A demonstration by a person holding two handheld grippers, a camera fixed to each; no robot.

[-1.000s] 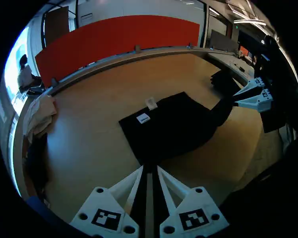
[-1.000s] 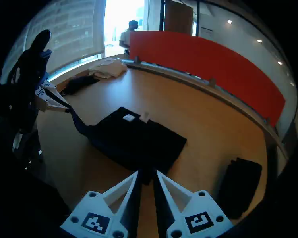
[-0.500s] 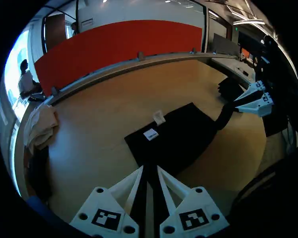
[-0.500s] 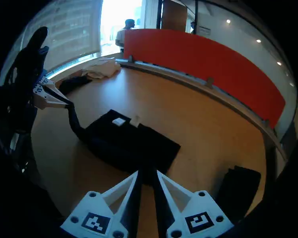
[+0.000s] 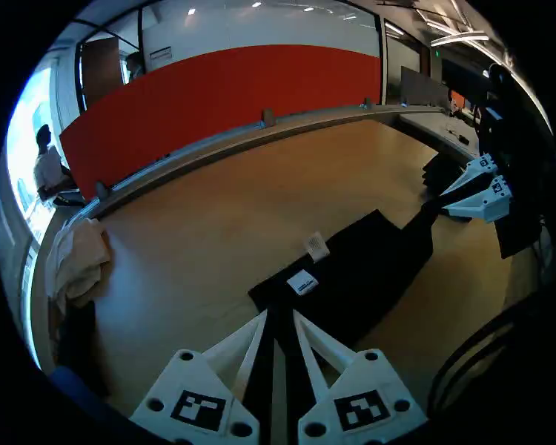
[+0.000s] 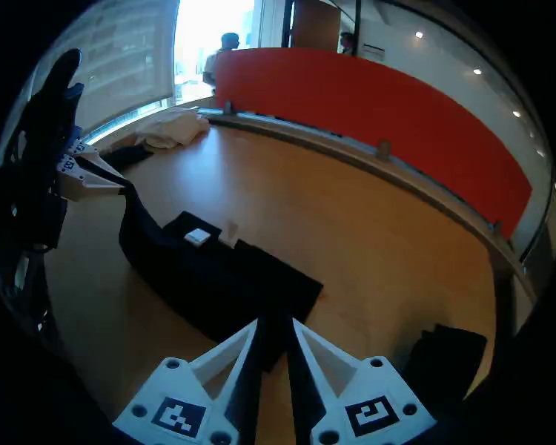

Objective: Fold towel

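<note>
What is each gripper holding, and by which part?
Both hold the black towel: the left gripper pinches one corner, the right gripper the other corner of the same raised edge.

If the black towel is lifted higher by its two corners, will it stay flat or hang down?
Probably floppy: the black towel sags between the left gripper and the right gripper, its far part lying on the table. It seems light, since pinched corners carry it.

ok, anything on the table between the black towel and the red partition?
Nothing: bare tabletop from towel to partition, per the left gripper view.
</note>
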